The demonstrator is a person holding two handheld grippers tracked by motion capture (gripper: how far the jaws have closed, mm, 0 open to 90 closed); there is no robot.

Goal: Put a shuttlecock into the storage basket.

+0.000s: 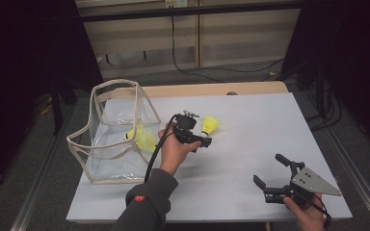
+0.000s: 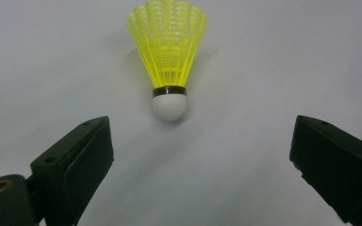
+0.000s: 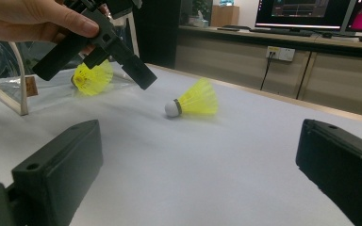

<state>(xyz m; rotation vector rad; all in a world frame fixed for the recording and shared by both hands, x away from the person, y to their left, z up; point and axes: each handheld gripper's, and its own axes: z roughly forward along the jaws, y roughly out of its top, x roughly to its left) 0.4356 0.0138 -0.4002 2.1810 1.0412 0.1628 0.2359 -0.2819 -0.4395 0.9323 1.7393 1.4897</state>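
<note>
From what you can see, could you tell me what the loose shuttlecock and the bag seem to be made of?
Shuttlecock: likely plastic; its yellow skirt is a moulded mesh, and its smooth white tip may be foam or rubber. Bag: apparently clear, glossy vinyl, see-through with reflections, edged in beige trim.

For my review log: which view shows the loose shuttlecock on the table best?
The left gripper view: the shuttlecock lies centred, sharp, just ahead of the open jaws. The right gripper view shows it farther off, side-on. The high view shows it small, beside the left gripper.
</note>
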